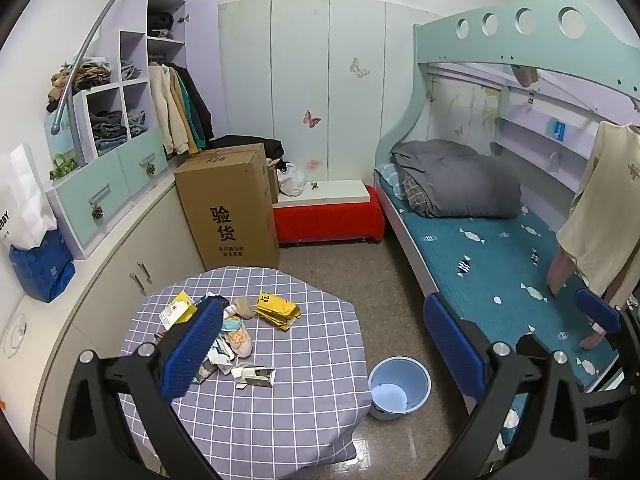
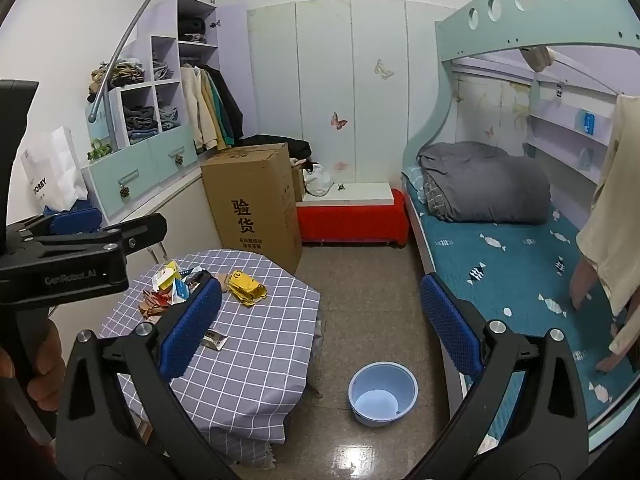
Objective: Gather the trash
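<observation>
trash: heap of yellow packets, cartons and paper scraps [image 1: 240, 328] centre-left on grey checked tablecloth [image 1: 280, 420] | round blue plastic bucket [image 1: 400, 386] lower centre on floor, tall cardboard box [image 1: 230, 208] behind | left gripper [image 1: 324, 344], right gripper [image 2: 320, 320] both tilted downward, spread wide, empty, above table

Table [image 1: 280, 420]: wrappers and packets [image 1: 236, 332] heaped near its far-left edge, folded packet [image 1: 278, 310] at the heap's right. Bucket [image 1: 400, 386] on floor right of table, between table and bed [image 1: 500, 264]. Cardboard box [image 1: 228, 208] behind table; cabinets [image 1: 108, 184] along left wall.
</observation>
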The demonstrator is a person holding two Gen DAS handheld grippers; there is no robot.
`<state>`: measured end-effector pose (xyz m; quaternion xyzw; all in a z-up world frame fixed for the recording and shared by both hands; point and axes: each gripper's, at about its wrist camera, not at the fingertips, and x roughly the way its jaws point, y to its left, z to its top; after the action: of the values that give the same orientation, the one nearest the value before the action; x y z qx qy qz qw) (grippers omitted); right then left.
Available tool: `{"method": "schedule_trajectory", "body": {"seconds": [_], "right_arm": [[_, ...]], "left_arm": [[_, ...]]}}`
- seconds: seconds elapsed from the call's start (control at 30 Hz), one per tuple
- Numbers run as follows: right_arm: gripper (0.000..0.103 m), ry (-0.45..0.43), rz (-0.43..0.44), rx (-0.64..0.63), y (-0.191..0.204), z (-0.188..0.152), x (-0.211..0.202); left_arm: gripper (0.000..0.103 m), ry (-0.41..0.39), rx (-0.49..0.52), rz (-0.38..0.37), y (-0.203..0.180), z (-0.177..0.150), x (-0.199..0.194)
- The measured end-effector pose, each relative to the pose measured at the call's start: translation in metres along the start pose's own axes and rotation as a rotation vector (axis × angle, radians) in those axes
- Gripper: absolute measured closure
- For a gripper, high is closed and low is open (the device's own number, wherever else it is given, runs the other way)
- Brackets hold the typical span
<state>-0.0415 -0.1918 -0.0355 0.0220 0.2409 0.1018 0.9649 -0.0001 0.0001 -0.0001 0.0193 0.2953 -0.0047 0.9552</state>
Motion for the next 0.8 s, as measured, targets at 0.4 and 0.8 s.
{"method": "schedule_trajectory", "body": {"seconds": [0.4, 0.8], "right_arm": [[0.006, 0.007, -0.003, 0.031, -0.012, 0.000, 0.008], [0.006, 0.022, -0.007, 0.041, -0.014, -0.005, 0.014]], "left_arm": [[0.004, 0.003, 0.014, 0.002, -0.006, 0.007, 0.003], [0.004, 0.010, 0.022, 0.003, -0.008, 0.005, 0.009]]}}
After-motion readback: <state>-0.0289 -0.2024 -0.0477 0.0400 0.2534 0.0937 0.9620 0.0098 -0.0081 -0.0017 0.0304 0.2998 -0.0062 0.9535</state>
